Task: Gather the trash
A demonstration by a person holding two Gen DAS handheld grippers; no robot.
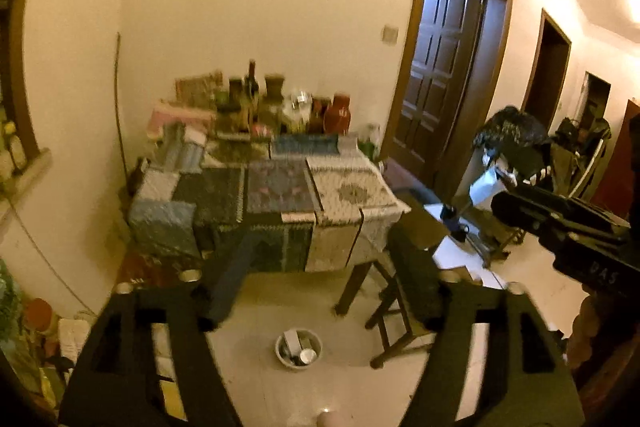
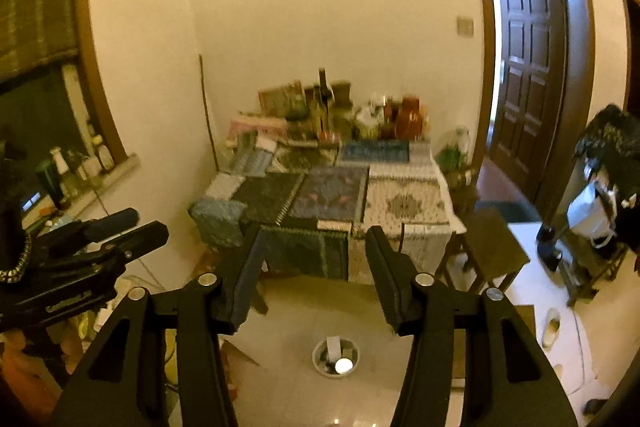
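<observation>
Here, both grippers are held high above a pale tiled floor (image 1: 360, 291), pointed down and forward across a dim, yellow-lit room. The left gripper (image 1: 320, 267) stands with its jaws wide apart and nothing between them. The right gripper (image 2: 316, 259) is also open, less widely, and likewise empty.

The task's thing, a small round trash bin (image 1: 298, 349), sits on the floor below and ahead of the grippers, in front of the table. Several items can be made out in it, among them a white upright piece and a round pale disc, perhaps a cup; the blur keeps them from being told apart further. No loose trash can be picked out with certainty on the floor or the table's near part.

For the step in hand, judged to be a look-round for the next piece of trash, the grippers would best be steadied first, since the views are smeared. The jaws are already apart, so a descent could be made squarely over a chosen item.

A table (image 1: 280, 195) covered in patchwork cloths stands against a cream wall; bottles, jars and boxes are crowded along its back edge. A dark wooden stool (image 1: 400, 307) stands at its right. A brown panelled door (image 1: 440, 67) lies further right, and a cluttered windowsill (image 2: 80, 179) at the left.
</observation>
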